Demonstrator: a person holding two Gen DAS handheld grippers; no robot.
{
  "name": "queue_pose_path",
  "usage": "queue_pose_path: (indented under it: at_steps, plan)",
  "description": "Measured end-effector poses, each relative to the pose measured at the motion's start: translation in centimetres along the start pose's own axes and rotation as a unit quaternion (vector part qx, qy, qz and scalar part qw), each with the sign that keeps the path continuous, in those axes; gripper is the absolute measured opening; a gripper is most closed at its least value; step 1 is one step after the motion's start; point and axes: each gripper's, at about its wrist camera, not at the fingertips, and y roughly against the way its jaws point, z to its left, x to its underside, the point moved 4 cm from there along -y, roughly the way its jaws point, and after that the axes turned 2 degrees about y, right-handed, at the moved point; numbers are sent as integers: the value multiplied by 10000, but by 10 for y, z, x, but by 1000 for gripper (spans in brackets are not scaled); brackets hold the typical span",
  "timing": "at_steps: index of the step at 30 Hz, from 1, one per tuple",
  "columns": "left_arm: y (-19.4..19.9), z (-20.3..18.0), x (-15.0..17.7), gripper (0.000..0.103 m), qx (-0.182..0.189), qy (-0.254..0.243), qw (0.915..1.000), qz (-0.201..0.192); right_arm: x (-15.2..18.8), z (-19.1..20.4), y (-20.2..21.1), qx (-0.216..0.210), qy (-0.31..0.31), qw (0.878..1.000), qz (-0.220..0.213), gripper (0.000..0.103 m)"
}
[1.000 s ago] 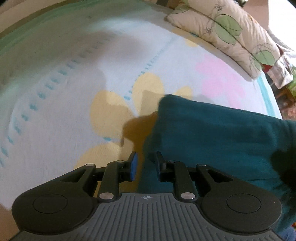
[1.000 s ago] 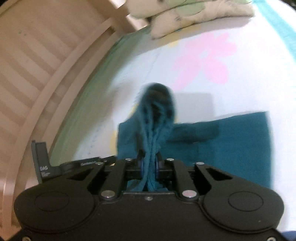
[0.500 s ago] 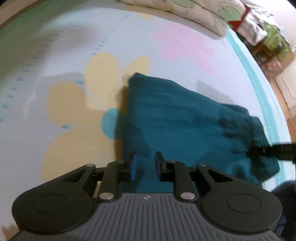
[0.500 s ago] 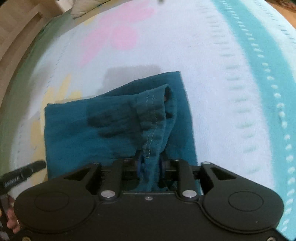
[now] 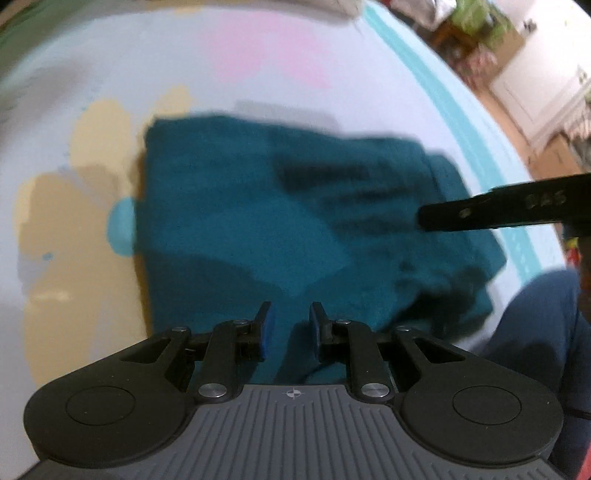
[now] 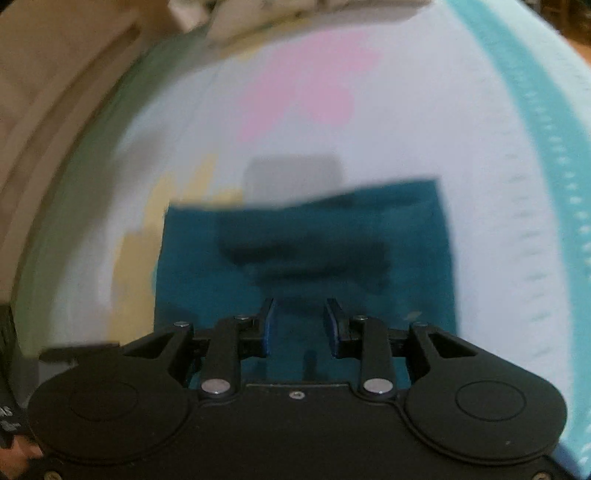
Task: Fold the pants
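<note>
The teal pants [image 5: 295,221] lie folded into a rough rectangle on the flowered bedsheet [image 5: 258,74]. Above their near edge hovers my left gripper [image 5: 290,328], open by a narrow gap with nothing between its blue pads. In the right wrist view the pants [image 6: 314,240] spread flat in front of my right gripper [image 6: 299,321], which stands open over the near part of the cloth and holds nothing. A black bar of the right gripper's body [image 5: 498,212] reaches in over the right end of the pants in the left wrist view.
A teal stripe [image 6: 535,147] runs along the sheet's right side. Pillows [image 6: 295,14] lie at the far end and a wooden bed frame [image 6: 55,92] curves along the left. A person's blue-clad knee [image 5: 535,332] is at the near right, with cluttered furniture [image 5: 480,29] past the bed.
My right gripper, shut on a bunched fold of the pants a second ago, has opened and the cloth now lies flat. The left gripper has swung over the pants.
</note>
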Motion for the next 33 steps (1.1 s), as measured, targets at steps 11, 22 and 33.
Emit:
queue_pose_path:
  at_steps: [11,22,33]
  plan:
    - [-22,-6,11,20,-186,-41,9988,446,27,-4,-38,105,97,9953,958,38]
    - [-21,-8,12,20,-337,-40,9988,347,39,1,-30,240,359,9966,695,39]
    - [-25,-20,19,20,-424,-125,9985,315,-6,-11,9,295,92,9992,-260,52]
